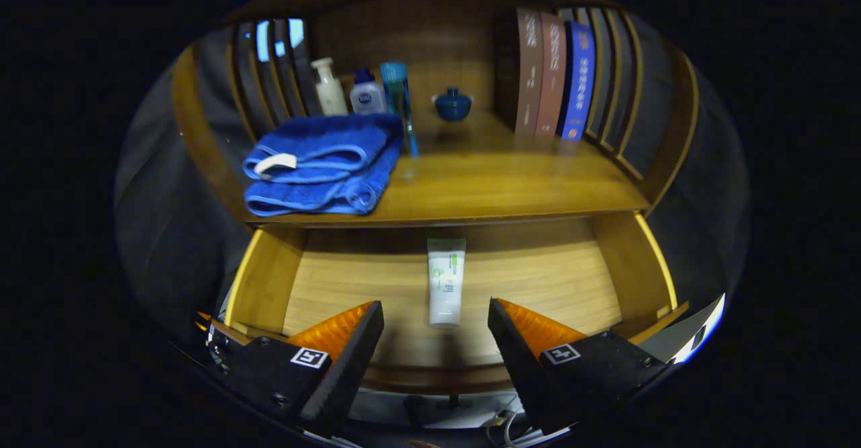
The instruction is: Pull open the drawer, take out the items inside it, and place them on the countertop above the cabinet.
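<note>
Tongs [436,327] are being held released above the white plastic tube [446,282]; it should be straddled mid-body in the open wooden drawer [538,280].

- Dim booth overall; warm light falls from above and in front onto the countertop [511,179], which shows a soft sheen.
- Drawer [538,273] floor lit at the front, its back strip in shadow under the countertop's edge.
- Tube [446,280] bright and sharp; faint shadow beside it.
- Books [553,71] and bottles [350,91] at the back darker, slightly soft.
- Strong fisheye bending: shelf rails curve, margins fall off into darkness.
- Gripper [436,330] fingers spread apart, near lens, casting shadow on the drawer front.
- Bright glare patch at lower right.
</note>
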